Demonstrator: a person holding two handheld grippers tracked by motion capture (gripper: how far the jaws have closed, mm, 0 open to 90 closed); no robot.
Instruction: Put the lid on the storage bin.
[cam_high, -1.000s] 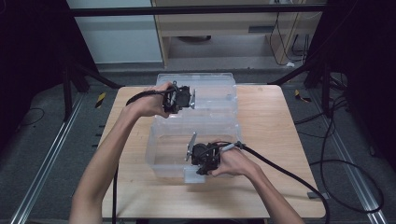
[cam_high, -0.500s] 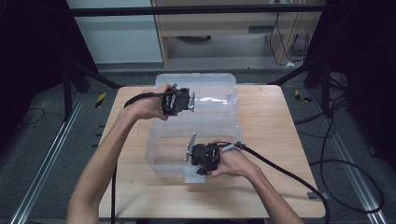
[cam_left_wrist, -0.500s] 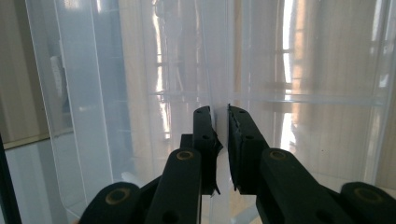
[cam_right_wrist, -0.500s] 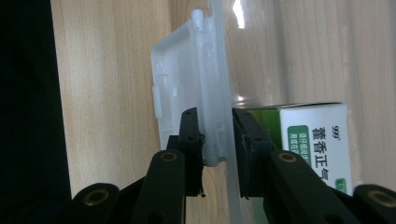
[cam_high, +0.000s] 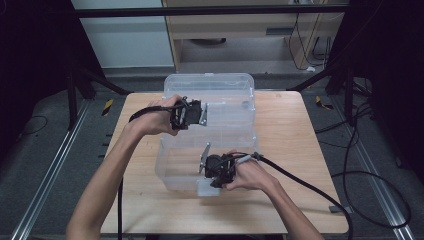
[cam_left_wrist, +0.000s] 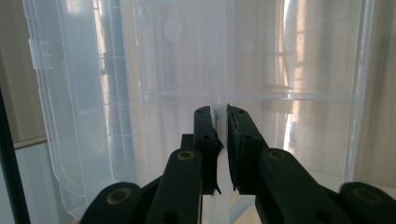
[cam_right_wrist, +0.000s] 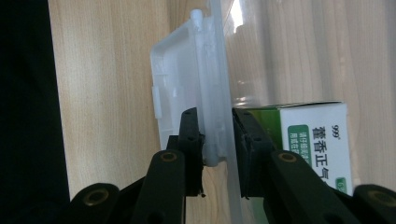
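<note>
A clear plastic storage box (cam_high: 172, 167) sits on the wooden table (cam_high: 300, 150), its clear lid (cam_high: 225, 90) raised at the far side. My left gripper (cam_high: 206, 115) is shut on the lid's thin edge (cam_left_wrist: 219, 70), with the jaws pinching the clear plastic (cam_left_wrist: 221, 122). At the near side, my right gripper (cam_high: 207, 181) is shut on the box's front wall (cam_right_wrist: 217, 70), just beside the white latch flap (cam_right_wrist: 175, 79). Inside the box, behind that wall, lies a green and white medicine carton (cam_right_wrist: 317, 140).
Bare wood (cam_right_wrist: 107, 93) lies left and right of the box. Black cables (cam_high: 310, 187) trail from both grippers across the table. Beyond the far edge stand a dark frame and a cabinet (cam_high: 225, 30).
My left gripper has shifted slightly toward the near side with the lid edge in it. The right gripper has stayed on the front wall.
</note>
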